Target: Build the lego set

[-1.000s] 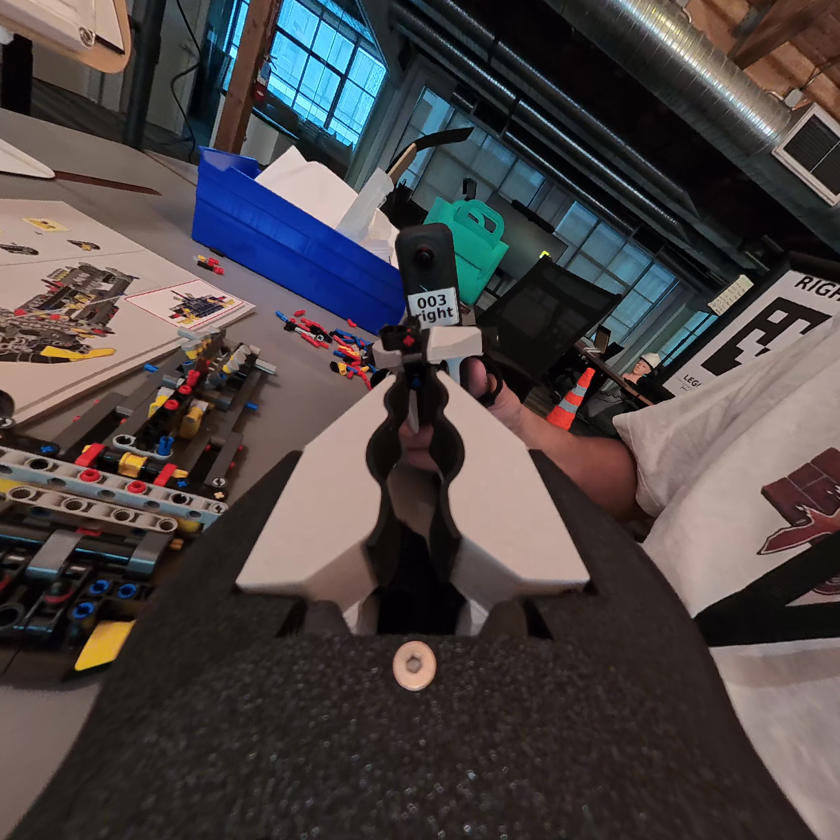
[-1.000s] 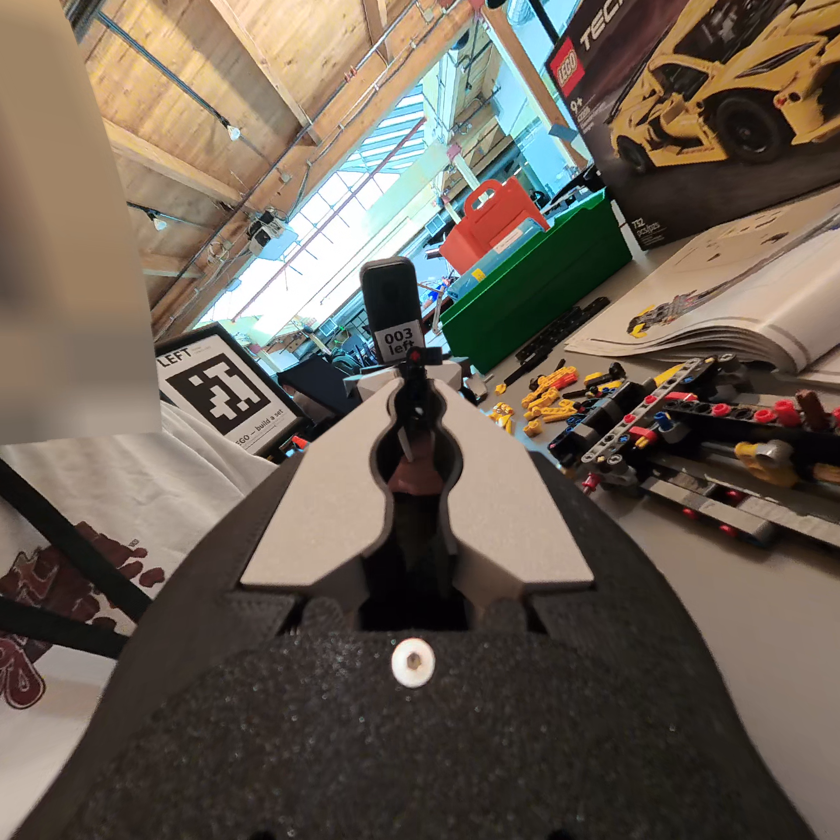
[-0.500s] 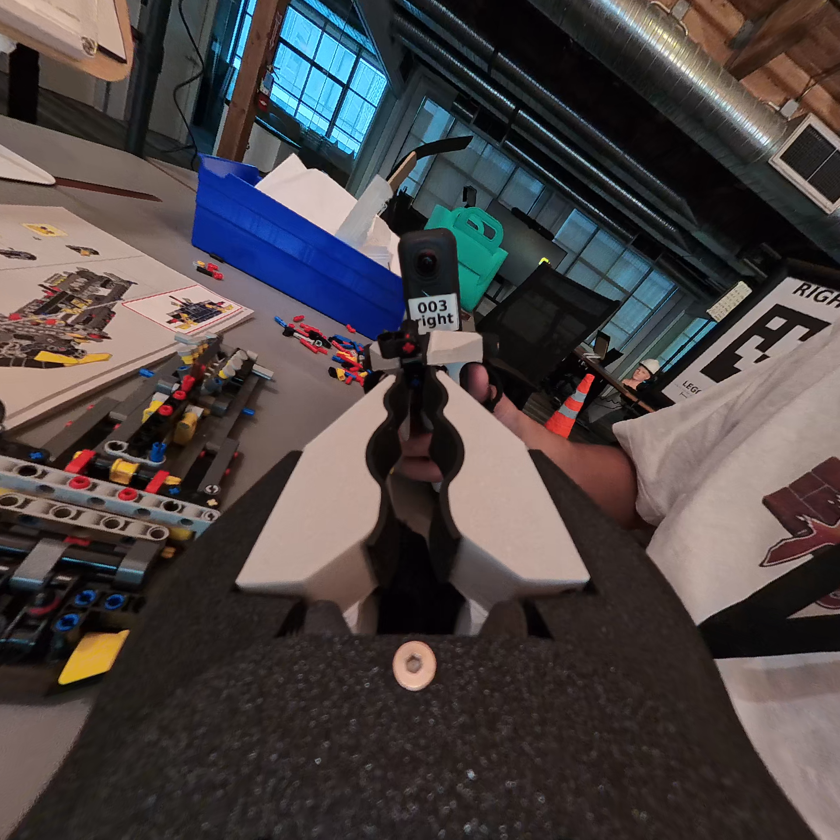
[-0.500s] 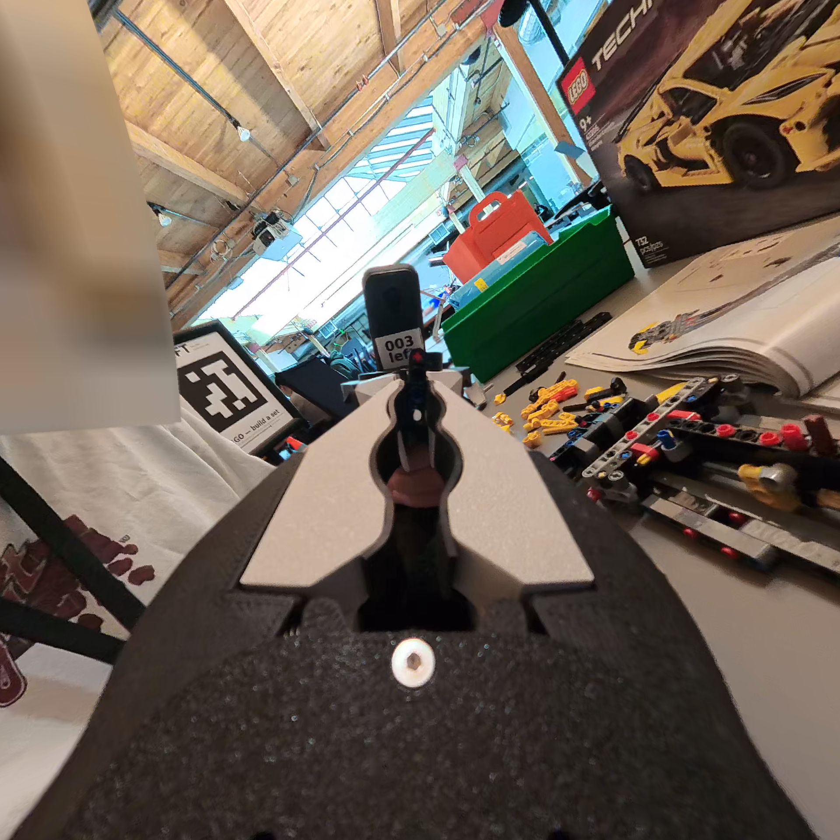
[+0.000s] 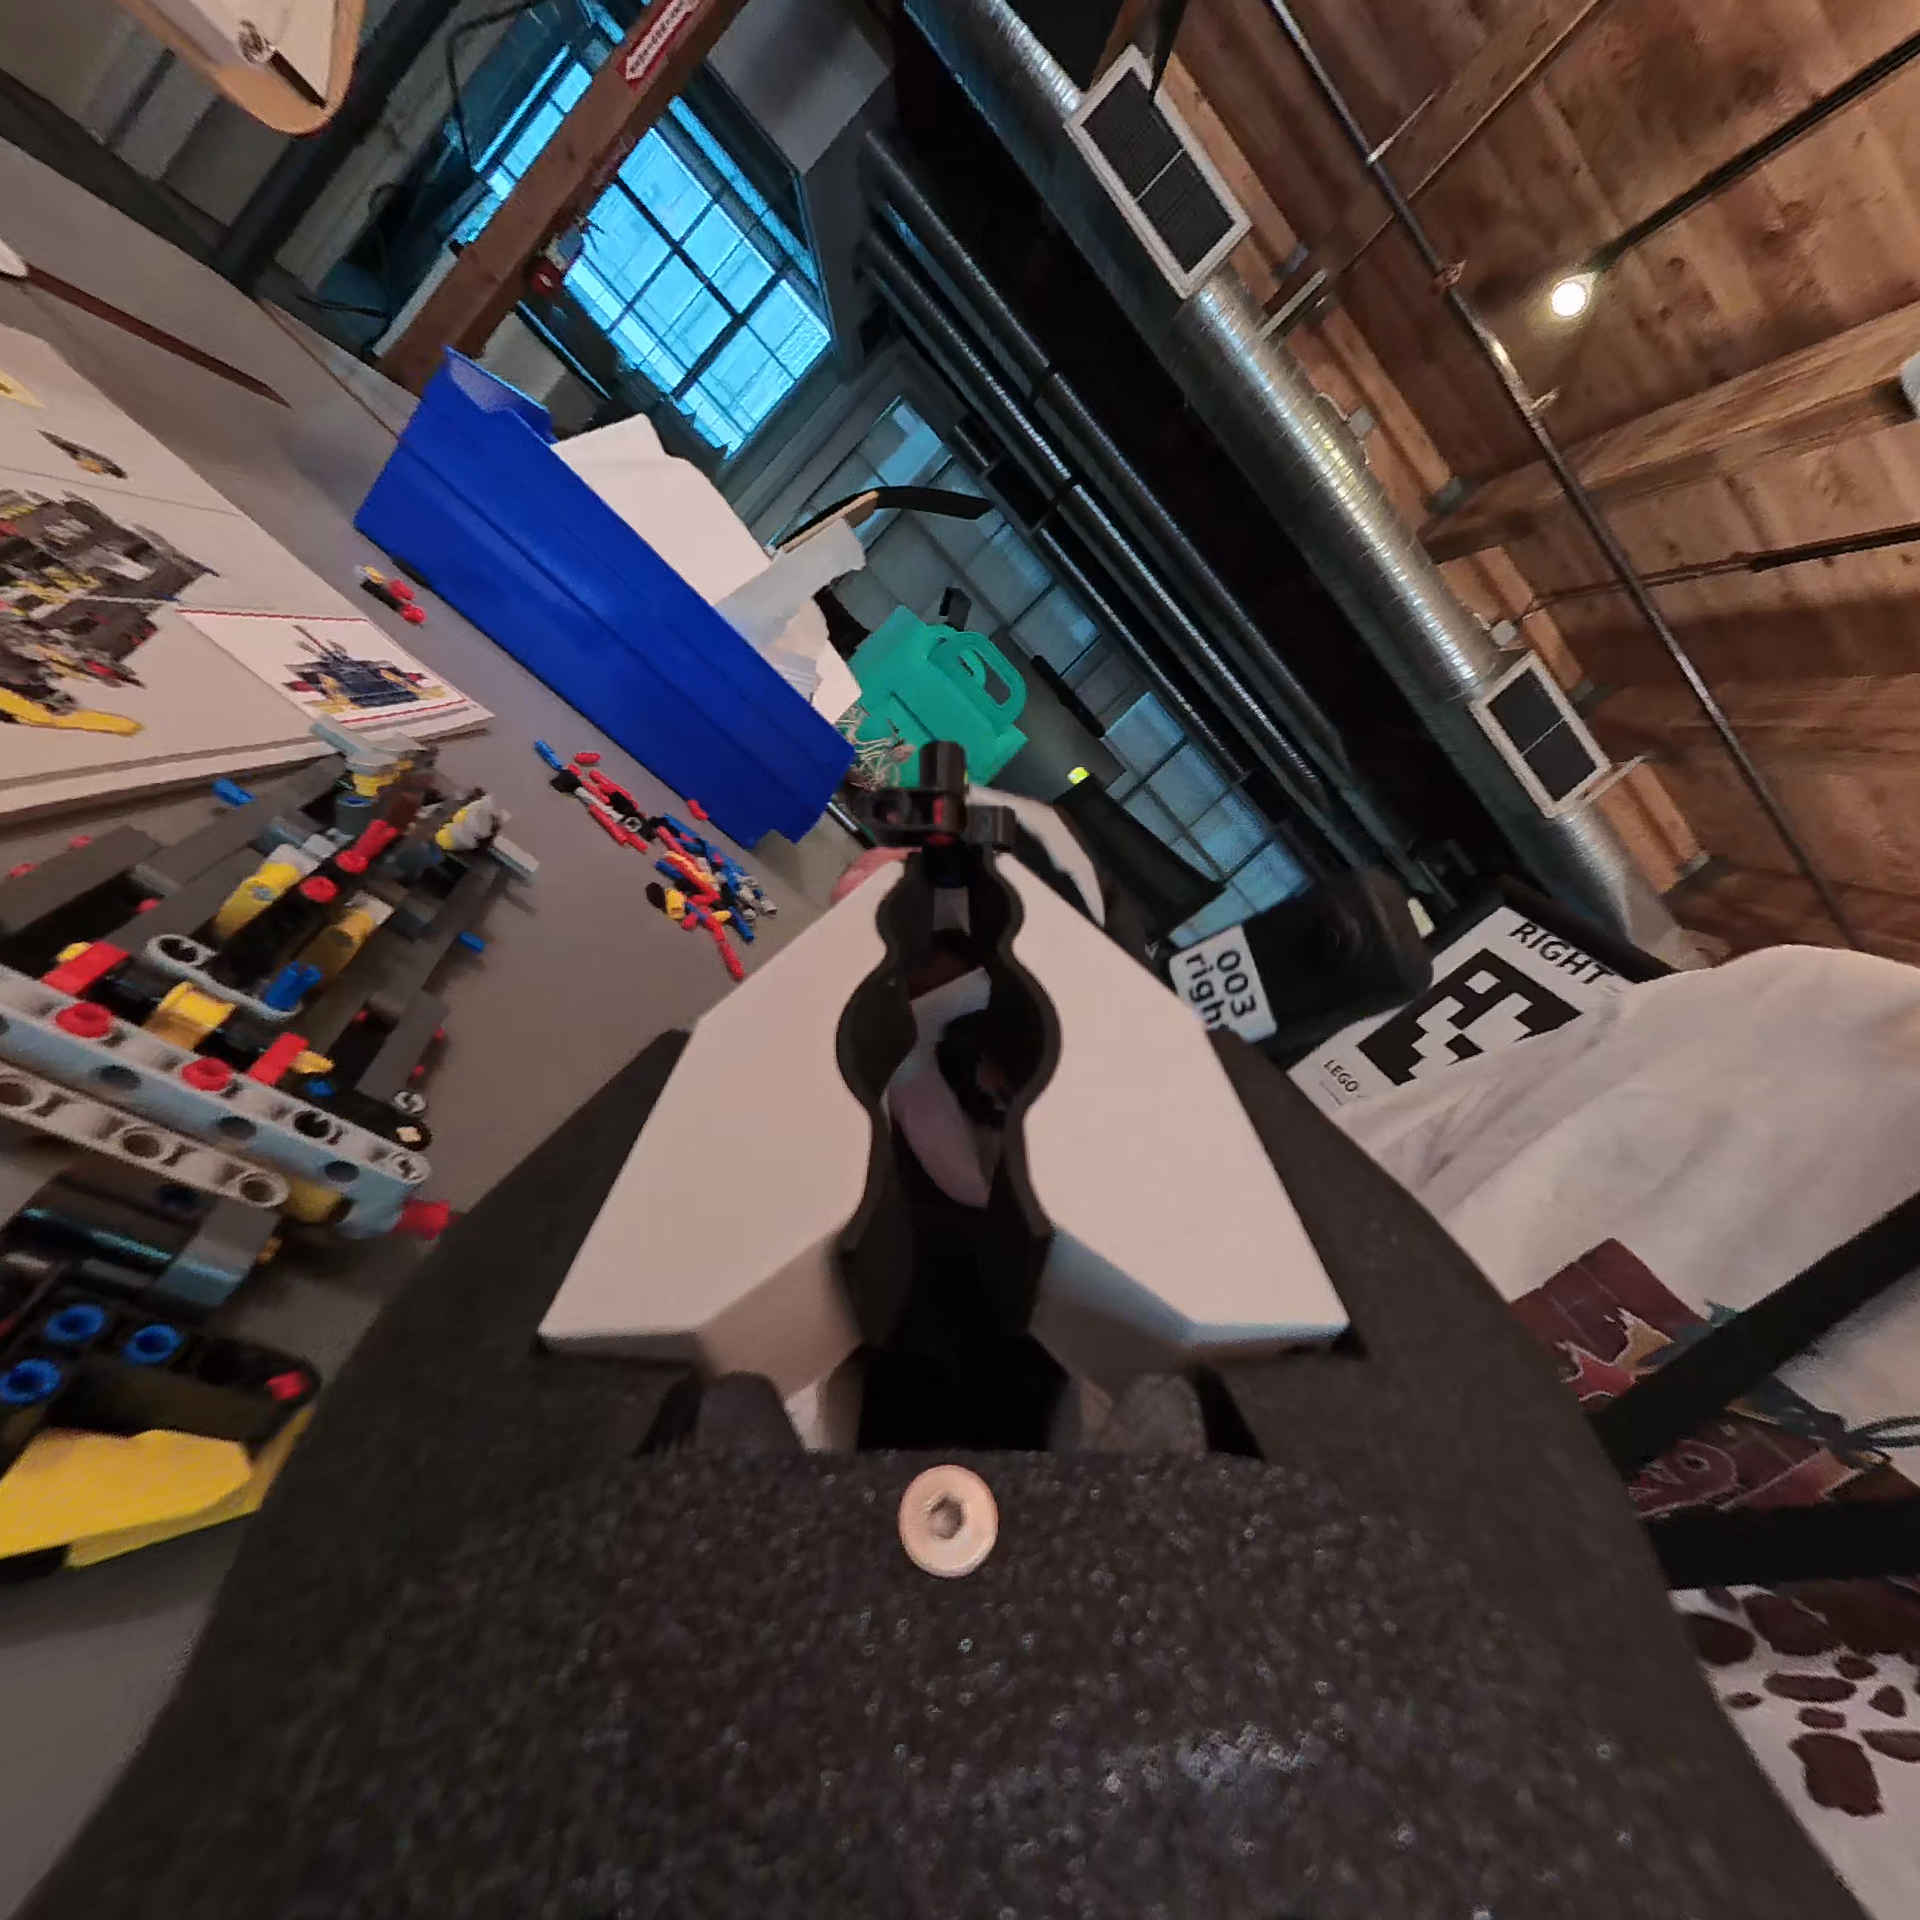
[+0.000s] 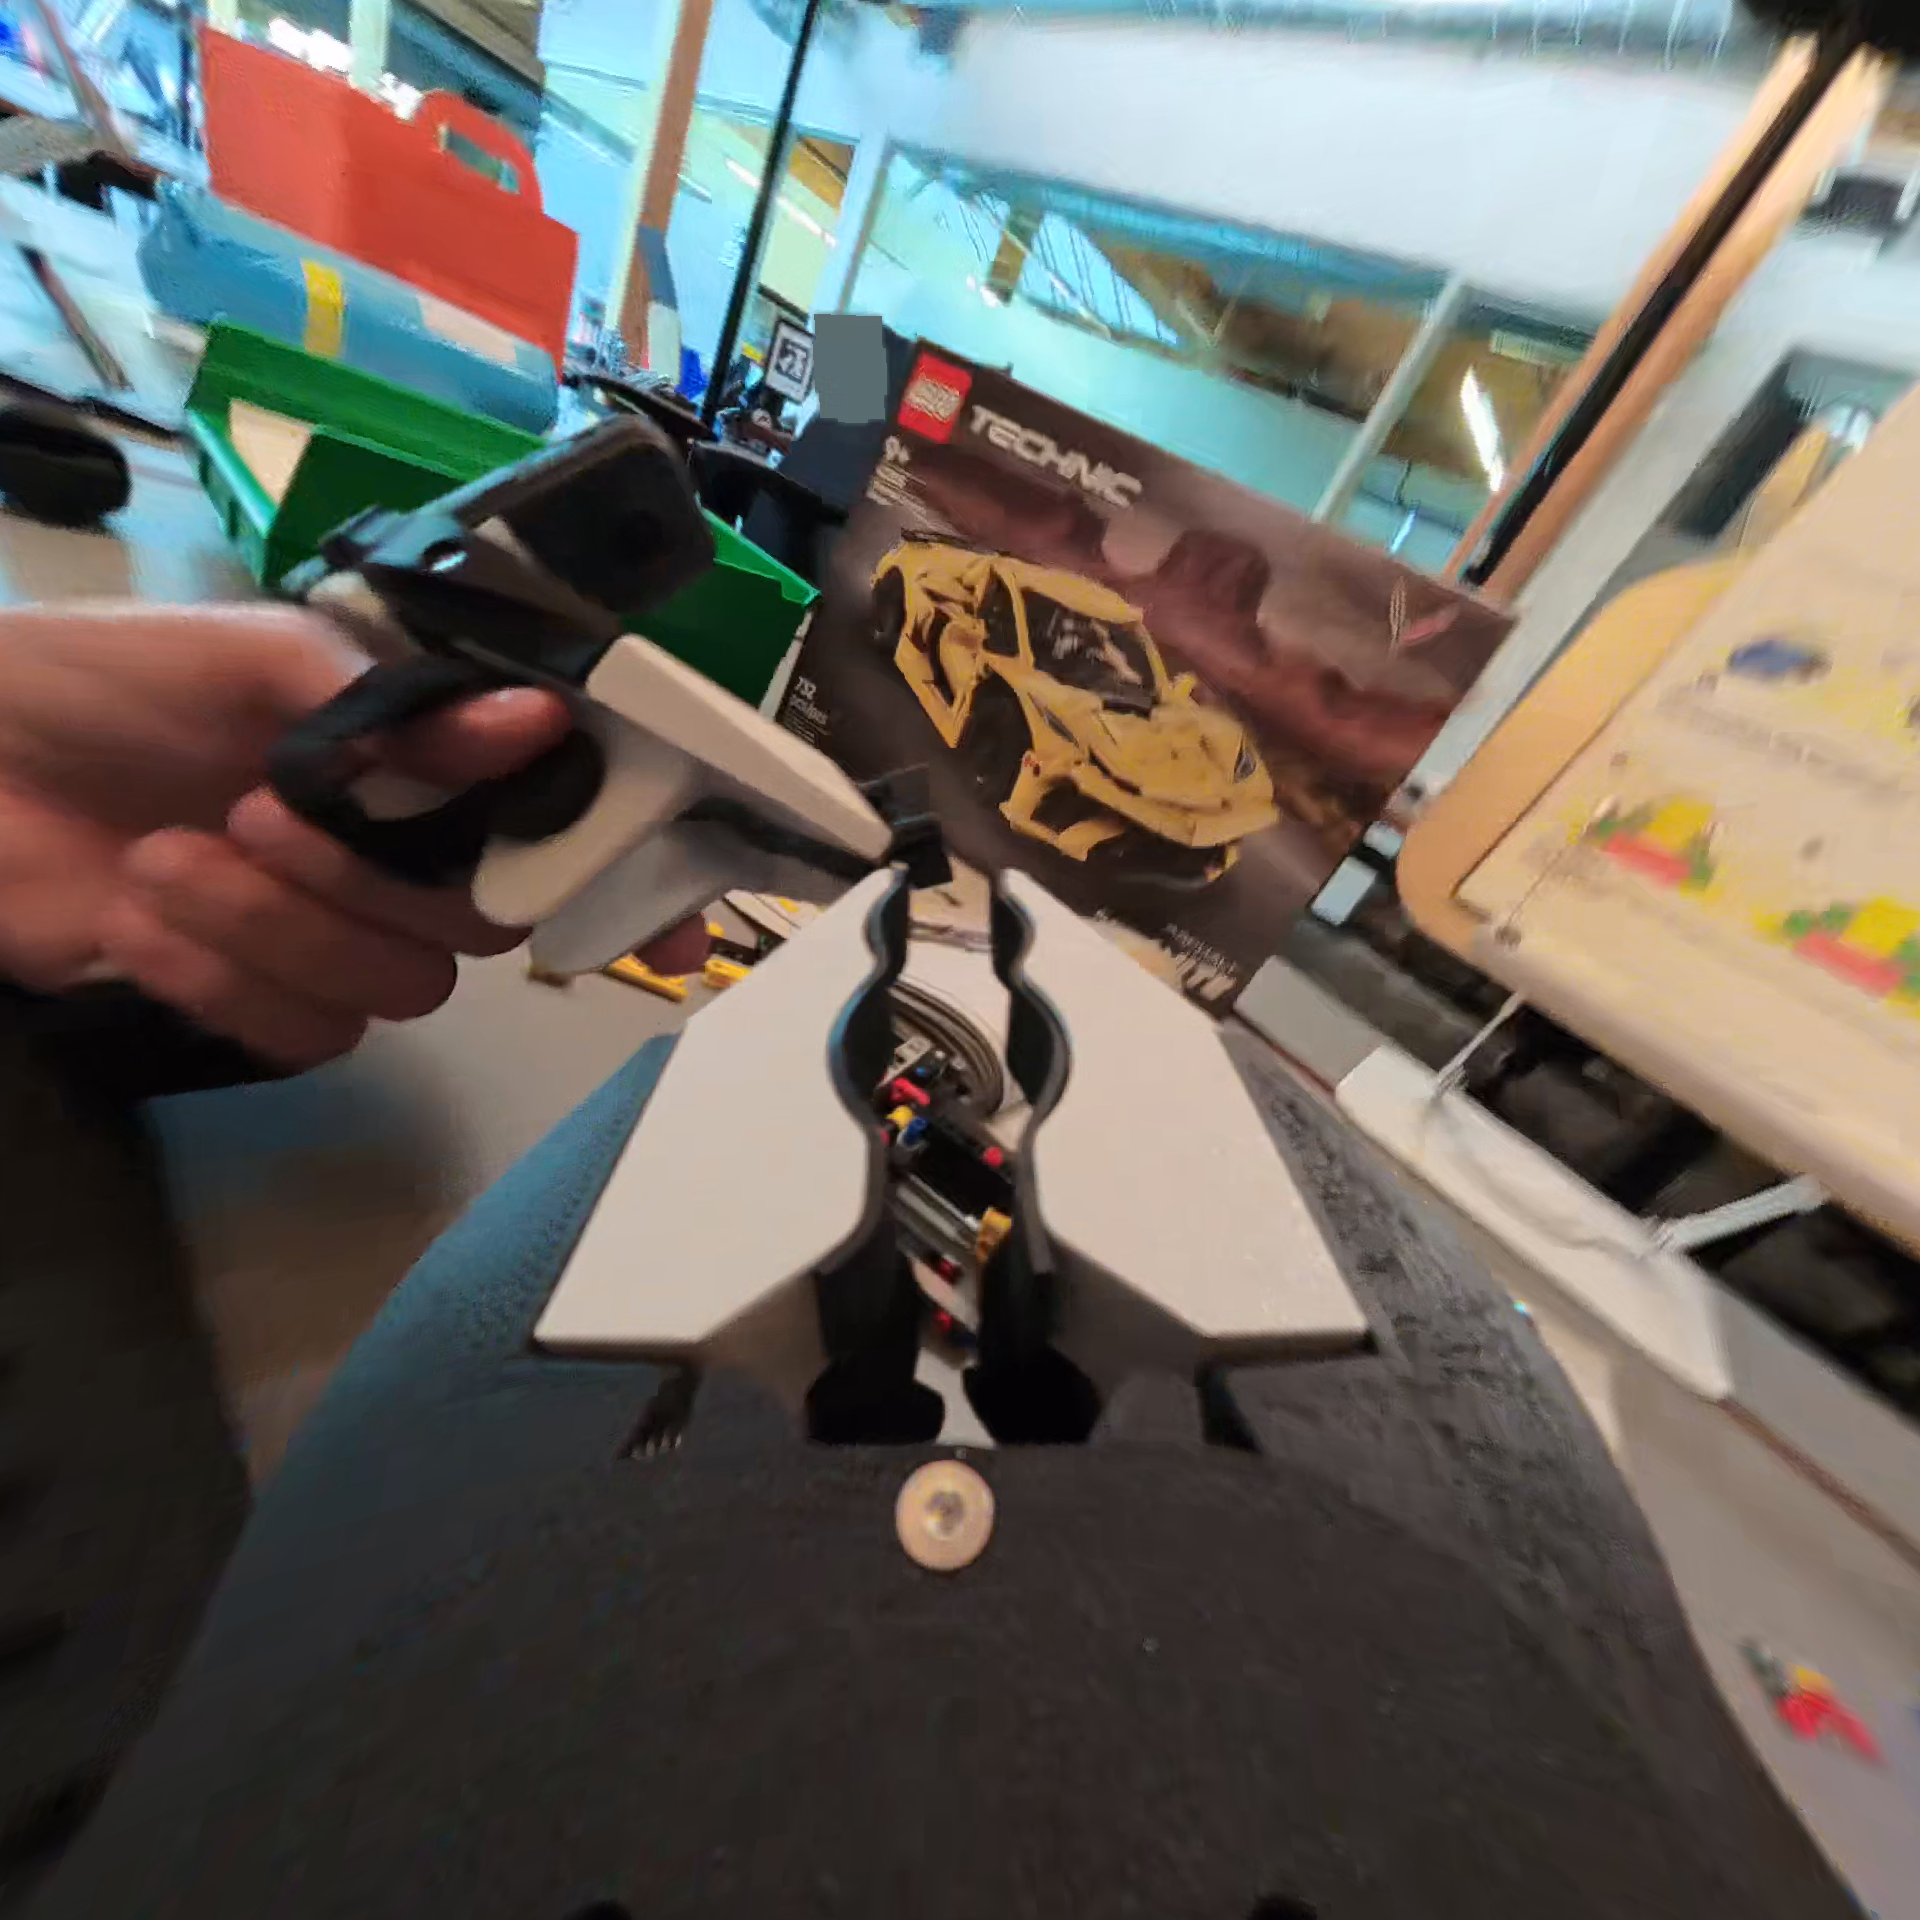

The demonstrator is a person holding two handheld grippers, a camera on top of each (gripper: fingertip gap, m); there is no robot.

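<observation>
We see the left gripper pinched narrow on a small black piece with a red pin, lifted above the table. Our right gripper stands slightly apart, gripping nothing. The half-built model, long black and grey beams dotted with red, yellow and blue pins, lies flat beside the instruction booklet. Loose pieces are scattered near the blue bin.

Wood ceiling, gridded windows
</observation>
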